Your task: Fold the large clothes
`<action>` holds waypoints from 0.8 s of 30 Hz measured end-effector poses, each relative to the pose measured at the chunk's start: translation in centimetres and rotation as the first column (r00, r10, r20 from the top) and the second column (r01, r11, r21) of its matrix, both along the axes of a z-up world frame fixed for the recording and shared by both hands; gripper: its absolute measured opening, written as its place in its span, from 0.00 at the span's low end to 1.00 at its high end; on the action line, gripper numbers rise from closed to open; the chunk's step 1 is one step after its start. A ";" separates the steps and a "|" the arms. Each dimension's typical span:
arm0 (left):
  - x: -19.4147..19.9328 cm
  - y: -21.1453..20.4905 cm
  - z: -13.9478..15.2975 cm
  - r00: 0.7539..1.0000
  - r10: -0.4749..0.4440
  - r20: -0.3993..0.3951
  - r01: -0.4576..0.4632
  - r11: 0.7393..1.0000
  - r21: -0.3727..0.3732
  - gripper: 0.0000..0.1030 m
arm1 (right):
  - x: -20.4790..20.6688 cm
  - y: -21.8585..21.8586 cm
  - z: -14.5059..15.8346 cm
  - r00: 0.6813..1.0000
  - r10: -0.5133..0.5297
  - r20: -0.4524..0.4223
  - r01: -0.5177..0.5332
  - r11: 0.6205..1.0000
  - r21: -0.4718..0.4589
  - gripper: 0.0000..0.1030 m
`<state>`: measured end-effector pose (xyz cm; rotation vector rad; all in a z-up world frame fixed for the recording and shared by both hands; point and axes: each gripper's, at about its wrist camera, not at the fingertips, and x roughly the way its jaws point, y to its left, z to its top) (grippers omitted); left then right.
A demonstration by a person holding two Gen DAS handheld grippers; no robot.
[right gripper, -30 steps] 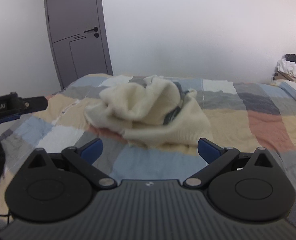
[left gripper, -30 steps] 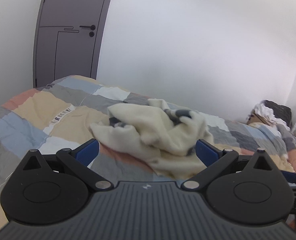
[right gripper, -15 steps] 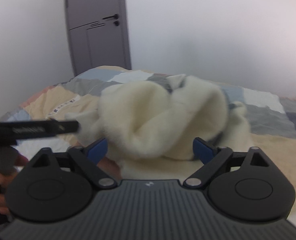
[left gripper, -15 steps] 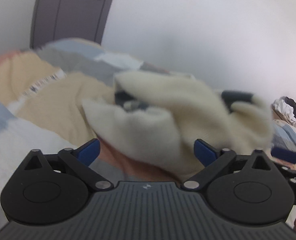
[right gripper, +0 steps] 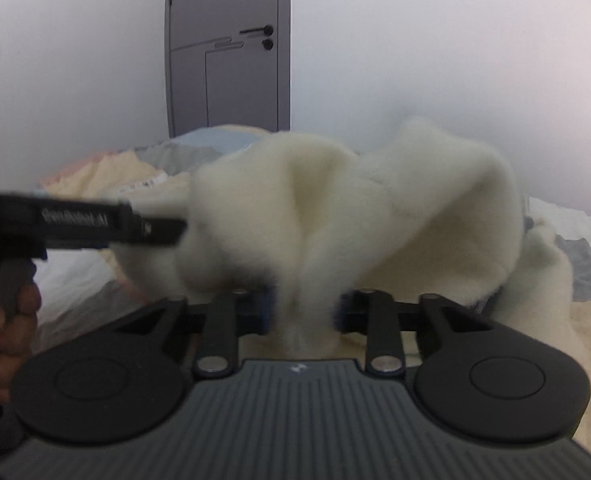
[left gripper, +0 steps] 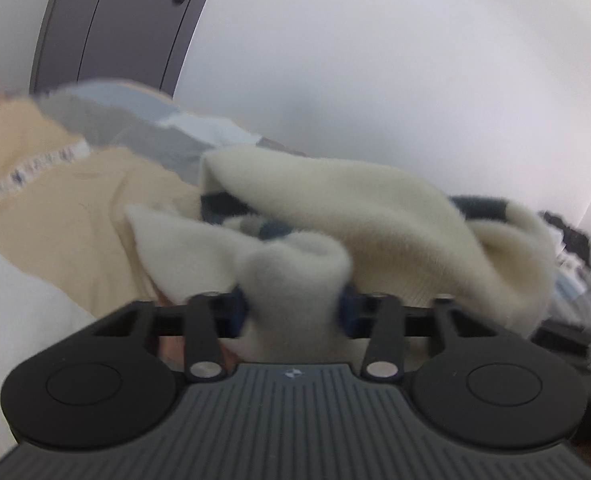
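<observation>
Both tongs (left gripper: 293, 306) pinching sweater (left gripper: 375, 216)

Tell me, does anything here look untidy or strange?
The fluffy cream garment with dark stripes lies crumpled in a heap on the patchwork bedspread, not flat. Nothing looks damaged or spilled.

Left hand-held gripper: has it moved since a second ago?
Yes. The left hand-held gripper has advanced to the cream garment on the bed, the door sliding up-frame. Its jaws, just closing, pinch a fold.
</observation>
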<state>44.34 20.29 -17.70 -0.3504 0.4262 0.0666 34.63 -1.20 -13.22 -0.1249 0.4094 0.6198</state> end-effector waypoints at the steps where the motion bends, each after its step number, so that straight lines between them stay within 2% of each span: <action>1: -0.4 0.0 0.1 1.000 0.006 0.000 -0.006 1.000 0.007 0.31 | -0.2 -0.1 0.3 1.000 0.000 0.002 0.000 1.000 0.010 0.25; 3: -1.2 0.1 0.5 1.000 0.019 0.002 -0.019 1.000 -0.002 0.25 | -0.8 -0.6 1.0 1.000 -0.009 0.010 0.008 0.999 0.033 0.23; 6: -3.3 0.3 1.5 0.997 0.064 0.036 -0.065 0.998 0.019 0.23 | -1.9 -1.5 2.1 0.999 -0.027 0.018 0.026 0.997 0.071 0.22; 9: -6.0 1.2 2.6 0.991 0.122 0.060 -0.121 0.992 -0.023 0.22 | -3.6 -2.9 3.0 0.997 -0.041 0.060 0.037 0.997 0.074 0.21; 12: -9.5 1.9 3.8 0.981 0.172 0.094 -0.167 0.984 -0.059 0.21 | -4.8 -4.7 4.0 0.995 -0.090 0.037 0.086 0.990 0.113 0.21; 14: -12.1 2.2 4.7 0.974 0.199 0.110 -0.190 0.978 -0.084 0.21 | -6.2 -5.9 5.1 0.991 -0.120 0.053 0.113 0.986 0.121 0.21; 18: -16.8 2.8 6.7 0.956 0.251 0.151 -0.234 0.965 -0.121 0.20 | -9.0 -8.0 7.3 0.982 -0.154 0.109 0.139 0.982 0.129 0.20; 24: -22.9 3.7 10.4 0.913 0.334 0.234 -0.305 0.940 -0.154 0.20 | -14.6 -10.9 9.0 0.976 -0.179 0.123 0.156 0.972 0.174 0.20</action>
